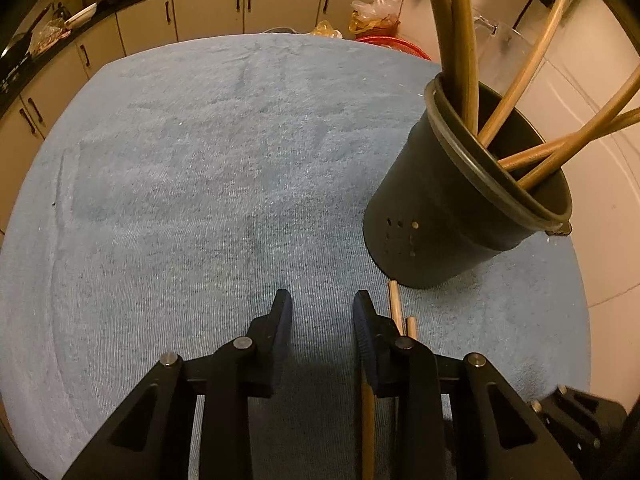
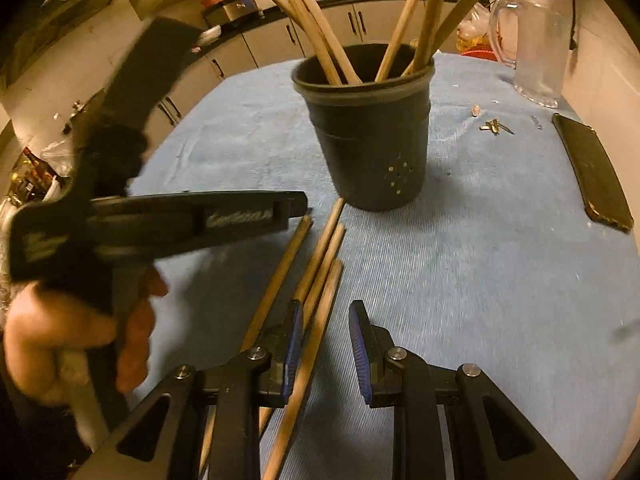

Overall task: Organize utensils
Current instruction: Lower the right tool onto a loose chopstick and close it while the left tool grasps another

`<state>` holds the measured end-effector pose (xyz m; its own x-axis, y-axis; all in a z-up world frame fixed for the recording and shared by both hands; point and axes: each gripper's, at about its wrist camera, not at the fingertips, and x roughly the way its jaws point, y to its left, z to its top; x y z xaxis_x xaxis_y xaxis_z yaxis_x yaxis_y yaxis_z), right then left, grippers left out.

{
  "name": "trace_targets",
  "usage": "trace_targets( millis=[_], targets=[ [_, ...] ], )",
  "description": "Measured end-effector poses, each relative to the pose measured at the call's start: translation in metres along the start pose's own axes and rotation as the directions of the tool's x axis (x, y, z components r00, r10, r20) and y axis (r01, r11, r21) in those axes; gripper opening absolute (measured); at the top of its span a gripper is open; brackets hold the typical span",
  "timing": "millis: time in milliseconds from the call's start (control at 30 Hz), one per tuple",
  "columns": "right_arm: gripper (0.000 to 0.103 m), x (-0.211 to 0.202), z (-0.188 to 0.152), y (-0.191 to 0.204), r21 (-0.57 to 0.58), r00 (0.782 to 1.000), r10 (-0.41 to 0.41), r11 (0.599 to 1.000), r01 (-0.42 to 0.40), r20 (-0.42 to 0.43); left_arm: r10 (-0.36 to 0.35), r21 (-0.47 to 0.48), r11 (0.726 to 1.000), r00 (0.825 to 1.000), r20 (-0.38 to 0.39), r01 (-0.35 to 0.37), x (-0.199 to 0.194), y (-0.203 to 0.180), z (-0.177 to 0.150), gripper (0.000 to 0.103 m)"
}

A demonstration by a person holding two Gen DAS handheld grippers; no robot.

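A black utensil holder (image 1: 452, 200) (image 2: 372, 132) stands on the blue towel (image 1: 200, 160), with several long wooden utensil handles (image 2: 320, 56) sticking out of it. Several wooden sticks (image 2: 320, 248) lie side by side on the towel in front of the holder. My left gripper (image 1: 322, 300) hovers over bare towel with its jaws apart and nothing between them; stick ends (image 1: 394, 300) lie just right of its right finger. In the right wrist view a hand holds the left gripper (image 2: 298, 208) above the sticks. My right gripper (image 2: 322, 320) is open and empty; one stick runs under its left finger.
A clear glass pitcher (image 2: 536, 40) stands at the far right of the table. A black phone (image 2: 592, 176) lies near the right edge, with small metal bits (image 2: 494, 126) beside it. Cabinets (image 1: 208, 8) line the back wall. A red bowl (image 1: 396, 46) sits beyond the table.
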<state>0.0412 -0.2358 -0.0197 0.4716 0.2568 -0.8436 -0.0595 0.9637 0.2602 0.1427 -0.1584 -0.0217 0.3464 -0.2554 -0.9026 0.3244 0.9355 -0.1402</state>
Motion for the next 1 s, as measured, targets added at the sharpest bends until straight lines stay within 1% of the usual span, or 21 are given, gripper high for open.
trace_targets(
  millis=[100, 133, 200, 267, 400, 500, 600, 800, 900, 1000],
  targets=[
    [0.026, 0.013, 0.003, 0.000, -0.008, 0.999, -0.027, 1.000, 0.027, -0.026, 0.006, 0.028, 1.000, 1.000, -0.005, -0.006, 0.003, -0.001, 0.002, 0.032],
    [0.025, 0.014, 0.003, 0.001, -0.017, 0.999, -0.032, 0.999, 0.032, -0.020, 0.000, 0.025, 1.000, 1.000, -0.005, 0.000, 0.003, 0.000, 0.003, 0.031],
    [0.020, 0.016, 0.004, 0.006, -0.065, 0.997, -0.082, 0.995, 0.081, -0.007, -0.015, 0.013, 1.000, 1.000, -0.006, 0.015, 0.001, 0.004, 0.001, 0.030],
    [0.015, 0.019, 0.005, 0.006, -0.078, 0.994, -0.108, 0.991, 0.108, -0.004, -0.026, 0.009, 1.000, 1.000, -0.012, 0.026, 0.001, 0.006, 0.003, 0.030],
    [0.014, 0.017, 0.006, -0.004, -0.036, 0.992, -0.128, 0.991, 0.127, -0.017, -0.019, 0.024, 1.000, 0.999, -0.025, 0.020, -0.001, 0.007, 0.003, 0.030],
    [0.014, 0.017, 0.012, -0.023, 0.016, 0.987, -0.155, 0.988, 0.156, -0.029, -0.022, 0.028, 0.999, 0.999, -0.044, 0.023, 0.001, 0.002, 0.007, 0.030],
    [0.013, 0.016, 0.016, -0.032, 0.043, 0.987, -0.159, 0.986, 0.160, -0.040, -0.007, 0.036, 0.999, 0.999, -0.053, 0.009, 0.003, -0.002, 0.010, 0.030],
    [0.013, 0.014, 0.018, -0.039, 0.052, 0.990, -0.137, 0.989, 0.139, -0.038, -0.080, -0.042, 0.996, 0.995, -0.063, 0.078, 0.000, 0.008, 0.013, 0.030],
    [0.013, 0.012, 0.017, -0.042, 0.057, 0.990, -0.136, 0.989, 0.138, -0.035, -0.086, -0.035, 0.996, 0.995, -0.056, 0.084, -0.006, 0.011, 0.014, 0.031],
    [0.013, 0.013, 0.017, -0.041, 0.059, 0.990, -0.138, 0.988, 0.139, -0.033, -0.086, -0.005, 0.996, 0.994, -0.072, 0.086, -0.005, 0.001, 0.011, 0.031]
  ],
)
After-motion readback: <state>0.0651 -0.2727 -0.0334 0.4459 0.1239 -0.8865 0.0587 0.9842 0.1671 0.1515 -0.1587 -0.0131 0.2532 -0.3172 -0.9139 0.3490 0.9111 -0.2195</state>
